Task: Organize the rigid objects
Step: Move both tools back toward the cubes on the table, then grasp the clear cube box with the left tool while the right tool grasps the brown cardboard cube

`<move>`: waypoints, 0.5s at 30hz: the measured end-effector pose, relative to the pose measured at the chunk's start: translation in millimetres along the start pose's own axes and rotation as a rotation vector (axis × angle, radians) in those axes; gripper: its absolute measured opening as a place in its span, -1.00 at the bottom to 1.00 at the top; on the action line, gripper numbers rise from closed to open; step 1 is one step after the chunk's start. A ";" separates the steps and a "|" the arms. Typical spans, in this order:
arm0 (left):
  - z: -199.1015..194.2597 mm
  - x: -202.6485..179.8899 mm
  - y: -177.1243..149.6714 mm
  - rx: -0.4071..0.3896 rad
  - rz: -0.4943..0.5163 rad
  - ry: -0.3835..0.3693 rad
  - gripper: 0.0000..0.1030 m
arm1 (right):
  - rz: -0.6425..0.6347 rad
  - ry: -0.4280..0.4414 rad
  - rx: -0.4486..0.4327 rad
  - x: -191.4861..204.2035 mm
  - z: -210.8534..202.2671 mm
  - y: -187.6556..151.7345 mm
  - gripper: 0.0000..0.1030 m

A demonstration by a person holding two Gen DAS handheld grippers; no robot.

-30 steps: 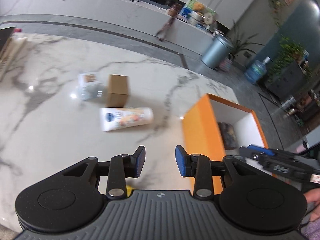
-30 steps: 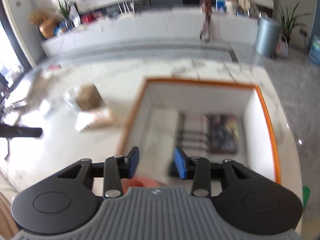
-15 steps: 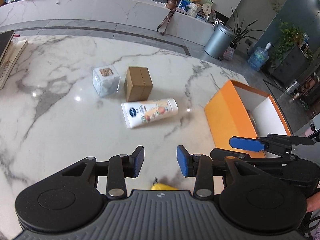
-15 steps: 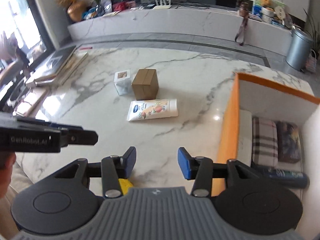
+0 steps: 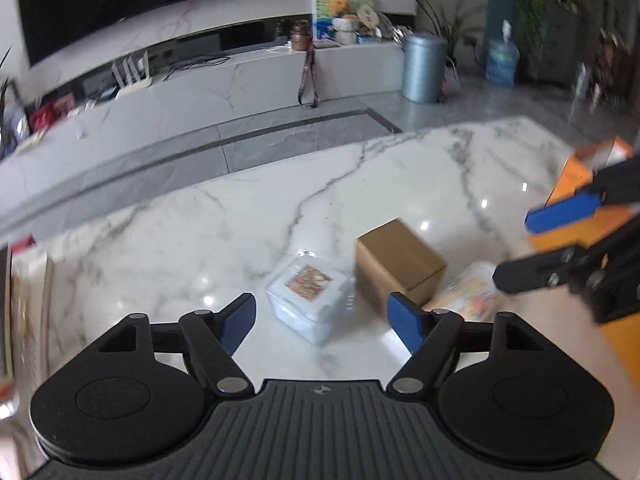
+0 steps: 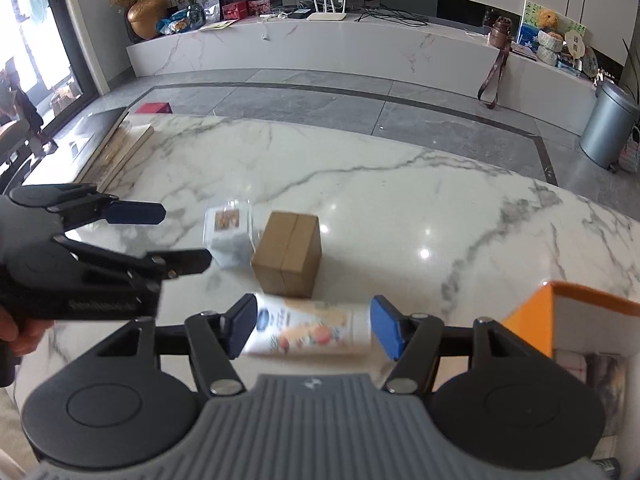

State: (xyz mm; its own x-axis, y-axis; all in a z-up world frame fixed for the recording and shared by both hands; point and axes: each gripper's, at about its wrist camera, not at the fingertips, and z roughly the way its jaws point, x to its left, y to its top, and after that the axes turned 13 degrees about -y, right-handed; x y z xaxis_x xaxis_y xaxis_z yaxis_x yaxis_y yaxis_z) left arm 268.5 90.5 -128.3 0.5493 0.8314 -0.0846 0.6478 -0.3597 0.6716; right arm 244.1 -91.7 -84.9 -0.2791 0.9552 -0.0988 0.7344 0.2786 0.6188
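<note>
Right wrist: tube crosswise, cap rightward.

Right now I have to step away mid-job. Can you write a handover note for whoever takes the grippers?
Left gripper: open, empty, aimed at the clear plastic box with the brown label.
Right gripper: open, straddling the lying white lotion tube, not clamped.
Brown cardboard box sits beside the clear box on the white marble table.
Orange-walled bin, at right, already holds some items.
Left: bin all three.

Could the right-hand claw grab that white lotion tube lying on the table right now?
Probably yes. The right gripper is open, its fingers straddle the lotion tube, and nothing lies between them; the cardboard box sits just behind.
</note>
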 end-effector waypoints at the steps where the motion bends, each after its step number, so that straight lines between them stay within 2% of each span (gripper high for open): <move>1: 6.2 1.7 0.1 0.018 0.040 -0.006 0.71 | 0.014 0.010 0.002 1.8 4.7 3.9 0.31; 7: 31.7 3.9 0.1 0.059 0.171 -0.074 0.71 | 0.073 0.027 0.025 10.0 31.6 22.3 0.34; 9: 38.7 5.5 1.5 0.069 0.215 -0.066 0.71 | 0.083 0.044 0.040 11.7 39.8 26.0 0.34; 14: 50.3 16.6 4.6 0.088 0.208 -0.086 0.67 | 0.052 0.055 0.052 23.7 55.2 31.5 0.34; 15: 50.9 18.3 5.0 0.087 0.200 -0.090 0.57 | 0.049 0.050 0.060 25.5 59.2 32.4 0.34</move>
State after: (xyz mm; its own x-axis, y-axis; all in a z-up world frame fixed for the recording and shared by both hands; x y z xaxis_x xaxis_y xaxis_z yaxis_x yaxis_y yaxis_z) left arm 308.6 82.3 -164.0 0.7132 0.7006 -0.0240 0.5624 -0.5514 0.6162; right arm 297.4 -52.3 -113.5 -0.2711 0.9621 -0.0296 0.7831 0.2384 0.5744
